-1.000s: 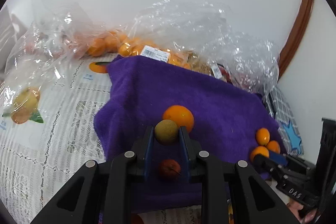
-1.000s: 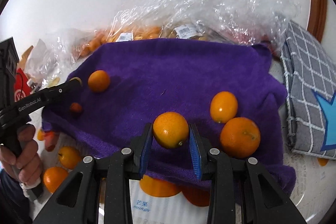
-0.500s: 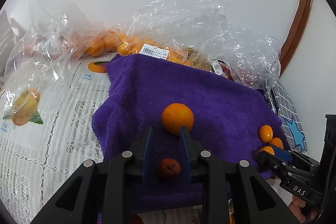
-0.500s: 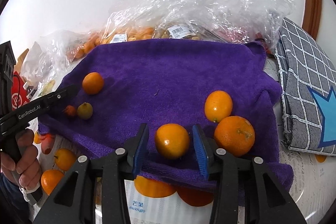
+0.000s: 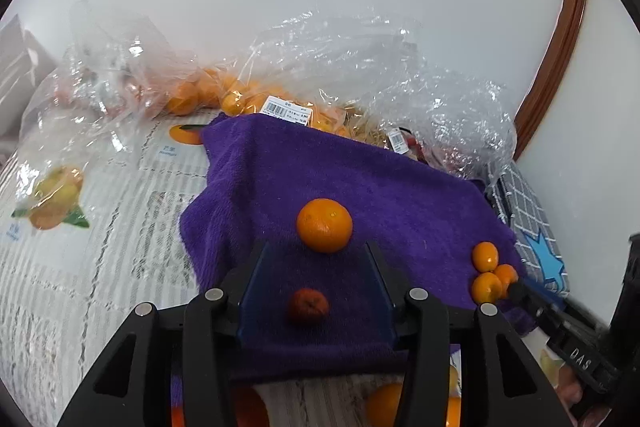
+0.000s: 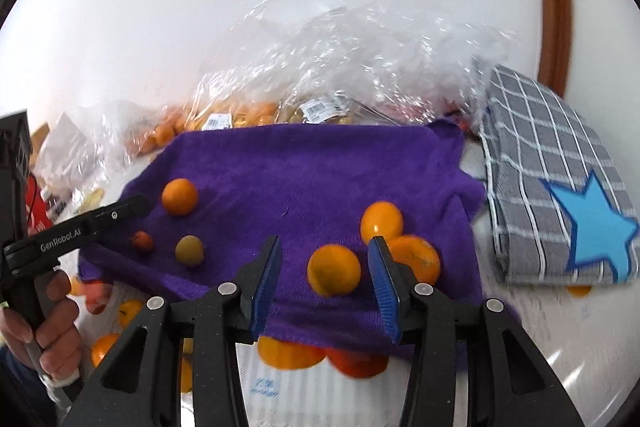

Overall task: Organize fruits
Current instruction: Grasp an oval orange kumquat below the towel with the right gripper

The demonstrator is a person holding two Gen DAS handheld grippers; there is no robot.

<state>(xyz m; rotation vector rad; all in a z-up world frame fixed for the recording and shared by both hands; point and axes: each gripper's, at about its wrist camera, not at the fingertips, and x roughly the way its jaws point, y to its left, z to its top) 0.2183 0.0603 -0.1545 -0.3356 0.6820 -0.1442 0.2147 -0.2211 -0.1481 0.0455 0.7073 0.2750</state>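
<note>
A purple towel [image 5: 360, 187] [image 6: 304, 171] lies on the table. My left gripper [image 5: 316, 259] is open and empty above its near left part. Between its fingers lies a small red fruit [image 5: 308, 306]; an orange [image 5: 324, 225] sits just beyond. My right gripper [image 6: 325, 253] is open; an orange [image 6: 334, 270] lies on the towel between its fingers, next to two more oranges [image 6: 382, 223]. A yellow-green fruit [image 6: 189, 250] lies by the small red fruit [image 6: 142, 241] and the left orange [image 6: 179, 196]; it is hidden in the left wrist view.
Clear plastic bags of fruit [image 5: 280, 99] [image 6: 320, 99] line the wall behind the towel. A grey checked cloth with a blue star [image 6: 560, 203] lies to the right. Loose oranges [image 6: 290, 351] sit off the towel's near edge. A printed bag [image 5: 52, 195] lies at left.
Both grippers opened. The left one let go of the yellow-green fruit, the right one set its orange on the towel. Both pulled back and up a little.
</note>
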